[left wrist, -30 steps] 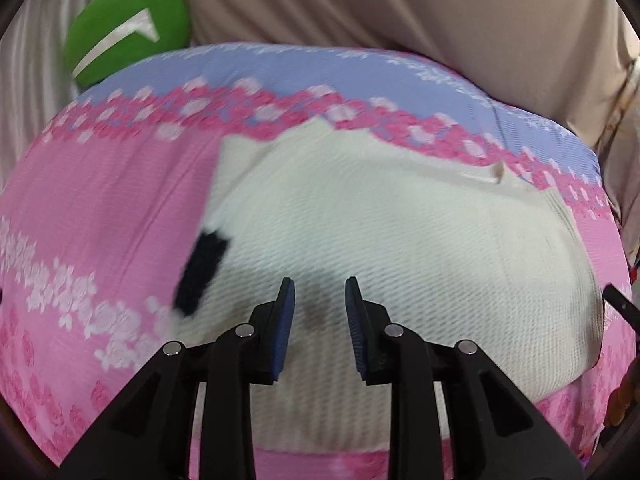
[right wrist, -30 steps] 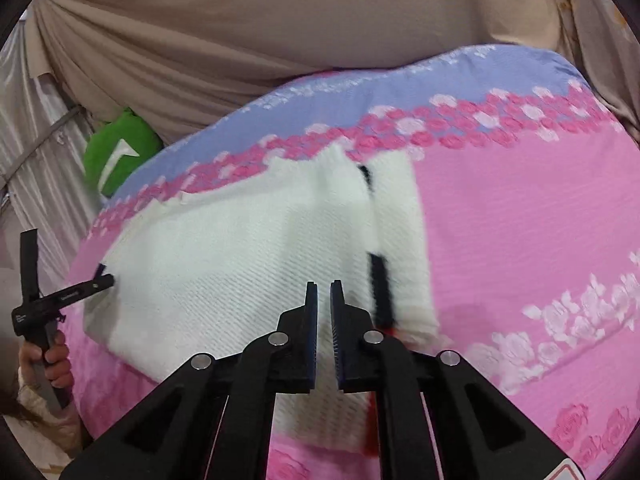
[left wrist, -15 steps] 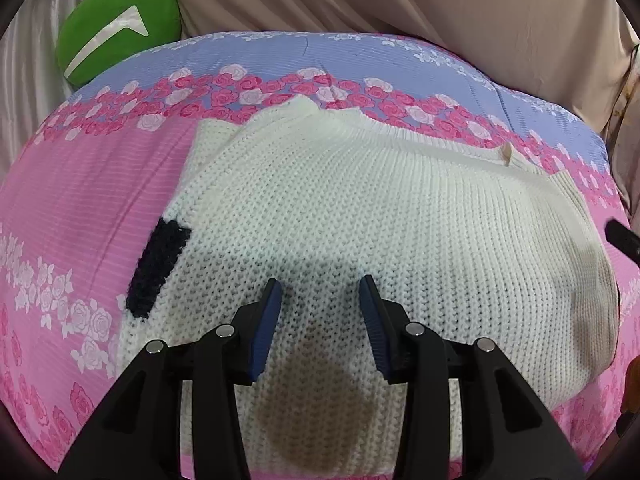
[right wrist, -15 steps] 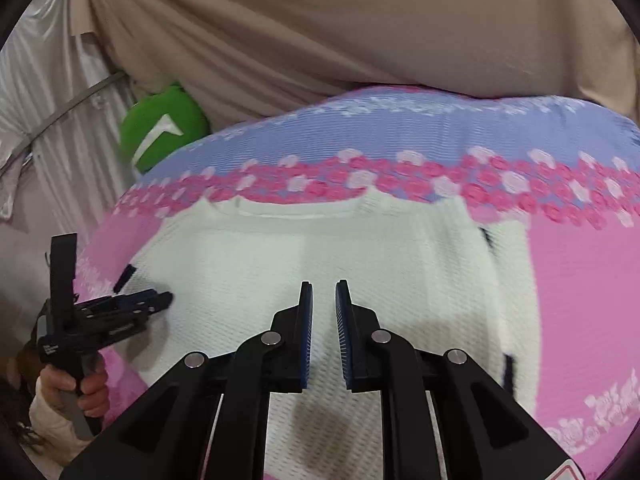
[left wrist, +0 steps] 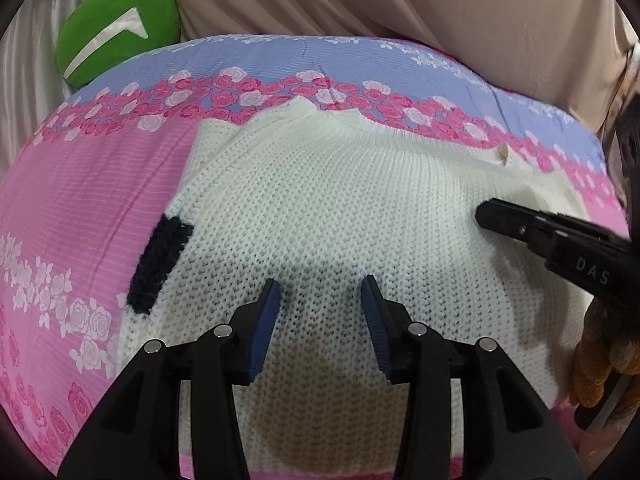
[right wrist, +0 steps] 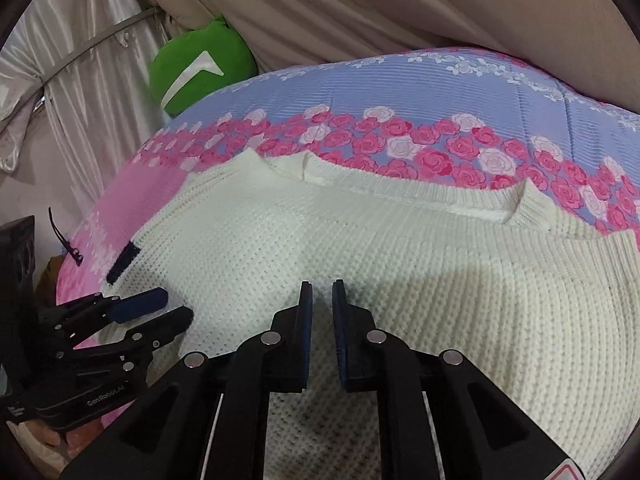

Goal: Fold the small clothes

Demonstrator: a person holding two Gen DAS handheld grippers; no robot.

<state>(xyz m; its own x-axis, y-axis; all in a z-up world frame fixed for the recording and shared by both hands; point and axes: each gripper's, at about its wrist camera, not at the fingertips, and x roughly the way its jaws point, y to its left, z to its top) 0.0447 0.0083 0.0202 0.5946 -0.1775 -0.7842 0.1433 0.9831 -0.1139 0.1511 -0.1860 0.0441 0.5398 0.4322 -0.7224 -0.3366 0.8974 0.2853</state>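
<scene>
Cream knitted sweater [left wrist: 340, 208] spread crosswise on pink floral bed [left wrist: 80, 208], directly ahead of both. Left tool [left wrist: 320, 292] apart, just widened, empty; right tool [right wrist: 320, 292] nearly together, empty.

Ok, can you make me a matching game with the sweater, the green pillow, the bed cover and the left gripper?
Things:
1. sweater
2. green pillow
3. bed cover
4. left gripper

Descriptions:
A. pink and blue with roses
B. jaws open, nothing between them
C. white knit with a dark patch
D. tucked at the bed's far corner

Pairs: 1-C, 2-D, 3-A, 4-B
</scene>
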